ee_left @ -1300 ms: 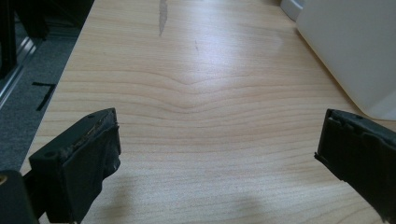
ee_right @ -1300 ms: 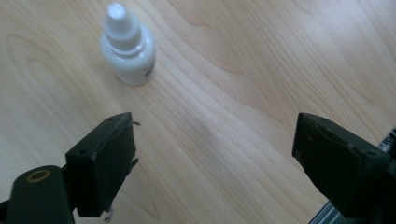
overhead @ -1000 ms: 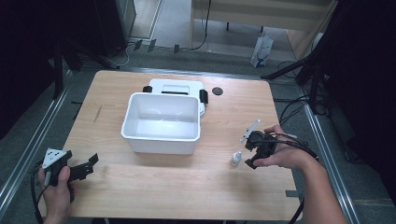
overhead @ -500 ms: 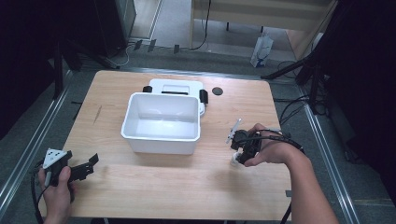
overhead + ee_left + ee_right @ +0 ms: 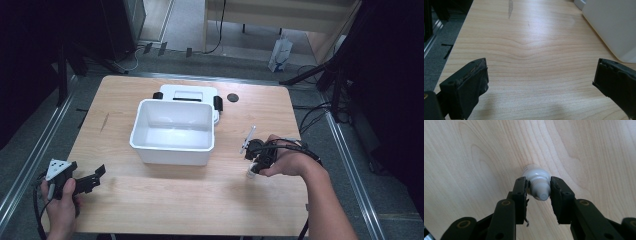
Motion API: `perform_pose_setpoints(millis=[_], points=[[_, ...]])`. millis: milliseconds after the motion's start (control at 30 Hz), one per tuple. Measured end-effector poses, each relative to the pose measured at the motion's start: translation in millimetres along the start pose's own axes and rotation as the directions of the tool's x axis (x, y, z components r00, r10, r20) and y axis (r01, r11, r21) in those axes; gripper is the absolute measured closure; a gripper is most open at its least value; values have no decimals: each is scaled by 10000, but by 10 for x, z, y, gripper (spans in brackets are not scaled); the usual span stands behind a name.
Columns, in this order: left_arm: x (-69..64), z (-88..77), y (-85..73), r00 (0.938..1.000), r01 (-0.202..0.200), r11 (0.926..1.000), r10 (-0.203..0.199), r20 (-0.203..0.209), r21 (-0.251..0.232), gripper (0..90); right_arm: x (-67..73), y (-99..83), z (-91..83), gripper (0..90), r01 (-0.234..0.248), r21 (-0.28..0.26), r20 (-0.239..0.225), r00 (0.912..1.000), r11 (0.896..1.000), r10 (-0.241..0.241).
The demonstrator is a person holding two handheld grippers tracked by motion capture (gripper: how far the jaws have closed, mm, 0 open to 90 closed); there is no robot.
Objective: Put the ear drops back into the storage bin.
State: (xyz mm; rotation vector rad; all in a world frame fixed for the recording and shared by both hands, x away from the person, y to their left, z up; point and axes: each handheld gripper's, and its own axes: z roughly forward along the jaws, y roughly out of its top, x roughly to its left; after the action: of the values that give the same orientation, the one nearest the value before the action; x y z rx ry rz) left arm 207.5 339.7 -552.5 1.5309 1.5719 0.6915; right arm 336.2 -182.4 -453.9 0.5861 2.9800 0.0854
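While the left gripper (image 5: 97, 176) rests with jaws wide apart on the table (image 5: 165, 200), the right gripper (image 5: 538, 192) has just been closing and now clamps the small white dropper bottle (image 5: 537, 182) upright between its pads, right of the white bin (image 5: 172, 131).

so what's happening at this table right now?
A person holds a two-jaw gripper in each hand. The right gripper has just been closing on a small white dropper bottle that stands on the wooden table; its pads now sit against the bottle's cap. The left gripper hangs open over bare wood at the table's near left corner, with nothing between its jaws. A white bin sits mid-table, apparently empty.
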Motion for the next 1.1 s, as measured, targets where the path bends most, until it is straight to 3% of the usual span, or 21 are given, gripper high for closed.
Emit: perform_pose_setpoints(millis=[267, 467, 600, 900, 1100], points=[[-2, 1, 0, 10000, 25, 10000, -25, -12, -28, 3, -57, 10, -6, 722, -182, -49, -394, 9991, 9998, 180], [-2, 0, -1, 10000, 28, 10000, -28, -32, -49, 3, -27, 10, -10, 724, 558, -96, -257, 9981, 9984, -561], [-4, -1, -2, 10000, 33, 10000, -33, -36, -52, 3, -28, 30, -20, 726, 724, 2, -304, 9969, 9974, -724], [-4, 0, -2, 10000, 37, 10000, -37, -26, -64, 3, -100, 137, -204, 725, 865, -262, -291, 9958, 9959, -873], [-1, 0, -1, 10000, 31, 10000, -31, -29, -45, 3, -124, 295, -396, 725, 1201, -366, 55, 9928, 9921, -1199]])
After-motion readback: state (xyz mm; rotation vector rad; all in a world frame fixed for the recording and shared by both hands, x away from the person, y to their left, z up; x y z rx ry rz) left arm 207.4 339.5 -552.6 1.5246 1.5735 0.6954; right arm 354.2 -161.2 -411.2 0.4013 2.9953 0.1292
